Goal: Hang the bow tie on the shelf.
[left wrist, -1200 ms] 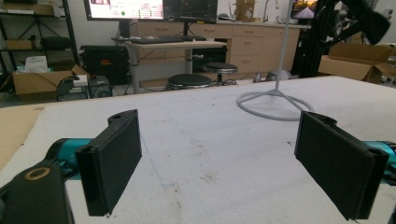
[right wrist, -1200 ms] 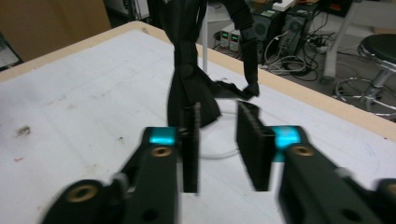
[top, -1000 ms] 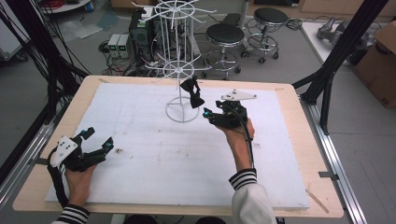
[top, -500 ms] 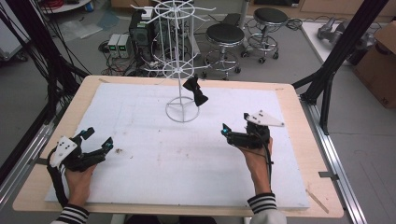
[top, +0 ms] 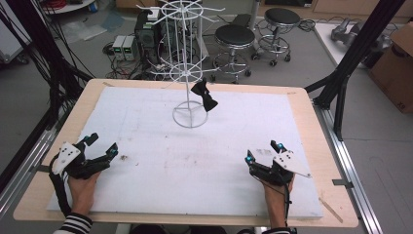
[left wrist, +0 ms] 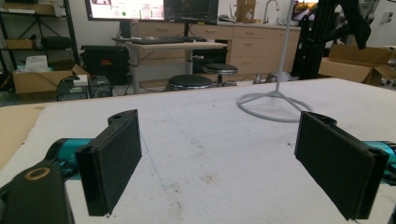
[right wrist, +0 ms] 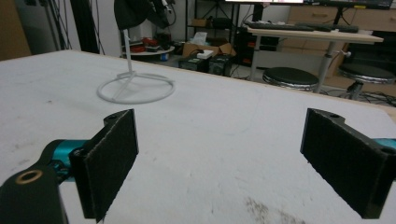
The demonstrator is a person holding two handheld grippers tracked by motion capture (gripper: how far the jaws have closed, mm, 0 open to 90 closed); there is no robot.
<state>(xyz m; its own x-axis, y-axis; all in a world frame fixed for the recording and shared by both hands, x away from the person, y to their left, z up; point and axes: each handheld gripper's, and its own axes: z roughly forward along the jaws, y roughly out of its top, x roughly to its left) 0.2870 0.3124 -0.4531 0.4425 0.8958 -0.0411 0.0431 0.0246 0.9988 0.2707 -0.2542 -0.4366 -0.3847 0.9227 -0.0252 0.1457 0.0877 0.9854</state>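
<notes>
Right gripper view crops the bow tie [right wrist: 135, 11] at top; both grippers' fingers gape wide, empty.

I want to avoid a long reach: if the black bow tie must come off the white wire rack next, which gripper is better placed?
Probably the right gripper: the bow tie hangs on the rack's right side, nearer that hand. The left gripper sits farther off at the table's left edge. Both stand open, holding nothing.

I get even, fairly bright overhead room light with no hard shadows; the white worktop [top: 160, 146] reads flat and slightly washed out. The high view looks soft and coarse. In both gripper views the near pads [left wrist: 112, 163] blur a little, and the background room stays dim.
</notes>
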